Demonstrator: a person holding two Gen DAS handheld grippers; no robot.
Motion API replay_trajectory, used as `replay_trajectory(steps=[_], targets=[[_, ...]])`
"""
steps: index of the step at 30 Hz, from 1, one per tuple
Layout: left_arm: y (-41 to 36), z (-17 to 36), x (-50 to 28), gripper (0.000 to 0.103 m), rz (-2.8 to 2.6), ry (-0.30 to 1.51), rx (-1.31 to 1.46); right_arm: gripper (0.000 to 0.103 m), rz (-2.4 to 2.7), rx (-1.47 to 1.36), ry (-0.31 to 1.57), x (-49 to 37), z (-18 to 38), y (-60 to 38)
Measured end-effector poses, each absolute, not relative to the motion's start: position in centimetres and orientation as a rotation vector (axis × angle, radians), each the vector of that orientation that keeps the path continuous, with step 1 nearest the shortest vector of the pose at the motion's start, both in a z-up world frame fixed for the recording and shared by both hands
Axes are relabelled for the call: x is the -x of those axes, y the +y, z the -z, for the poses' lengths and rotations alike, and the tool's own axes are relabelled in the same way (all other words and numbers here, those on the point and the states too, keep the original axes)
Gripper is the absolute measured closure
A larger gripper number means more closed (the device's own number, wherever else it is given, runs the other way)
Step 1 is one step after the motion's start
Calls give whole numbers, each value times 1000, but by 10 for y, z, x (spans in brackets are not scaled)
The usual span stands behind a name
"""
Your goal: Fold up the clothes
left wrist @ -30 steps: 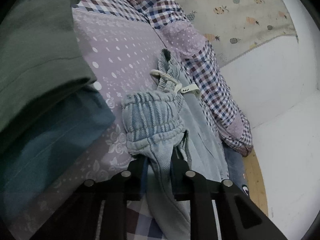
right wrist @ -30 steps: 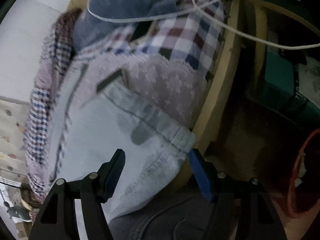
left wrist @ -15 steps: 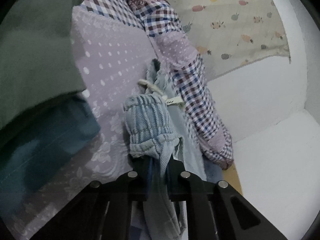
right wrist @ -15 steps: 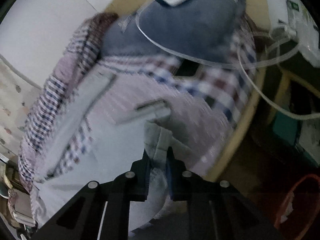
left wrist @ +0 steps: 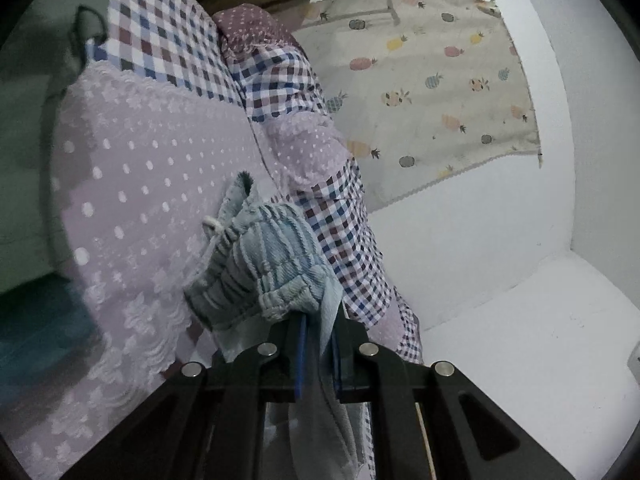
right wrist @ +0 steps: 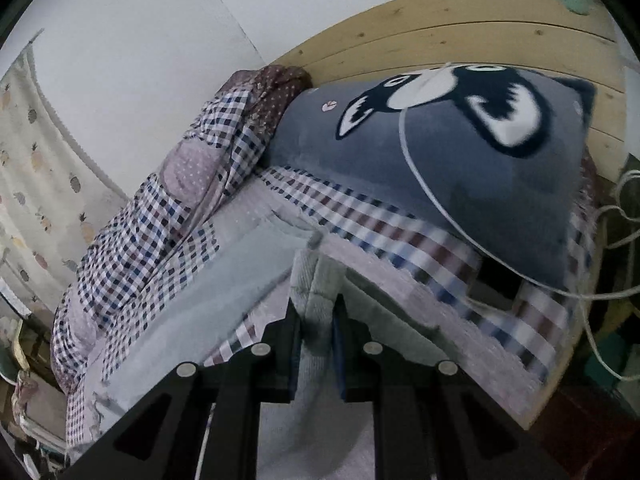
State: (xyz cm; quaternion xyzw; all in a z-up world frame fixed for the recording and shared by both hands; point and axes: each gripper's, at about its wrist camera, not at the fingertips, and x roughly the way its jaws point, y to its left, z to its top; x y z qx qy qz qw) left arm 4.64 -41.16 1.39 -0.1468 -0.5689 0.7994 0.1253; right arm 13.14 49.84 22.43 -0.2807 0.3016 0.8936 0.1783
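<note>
Between the fingers of the left hand-held gripper (left wrist: 318, 350), the elastic waistband (left wrist: 260, 268) of the pale denim pants is clamped, bunched just ahead of the tips. Right hand-held gripper (right wrist: 316, 344) is clamped on a hem fold of the same pants (right wrist: 248, 276), which trail ahead of it across the bed (right wrist: 400, 304), below the raccoon pillow (right wrist: 460, 148).

Judgement: lift-and-stretch before folding. Best to keep both grips tight, pull apart evenly until the cloth is taut, then lay it flat on the lilac bedspread (left wrist: 160, 168).

Versus 1 s ago: the right fingers were wide apart over the hem, now shut on it; left waistband sits higher off the bed.
</note>
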Motion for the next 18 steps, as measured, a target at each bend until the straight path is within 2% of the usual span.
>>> replay_trajectory(steps=[7, 12, 14, 16, 17, 18], targets=[[-393, -31, -16, 94, -2375, -1633, 391, 90, -2539, 734, 829, 7, -244, 500], [-381, -33, 3, 94, -2365, -1659, 356, 89, -2541, 462, 899, 115, -269, 488], [-377, -33, 9, 94, -2384, -1646, 368, 79, -2527, 499, 833, 149, -267, 464], [-374, -32, 13, 94, -2408, -1628, 389, 53, -2533, 560, 754, 176, -261, 434], [-373, -30, 15, 94, -2420, -1622, 409, 45, -2571, 587, 712, 180, -254, 415], [-373, -28, 15, 94, -2425, -1627, 425, 29, -2611, 625, 652, 180, -246, 392]])
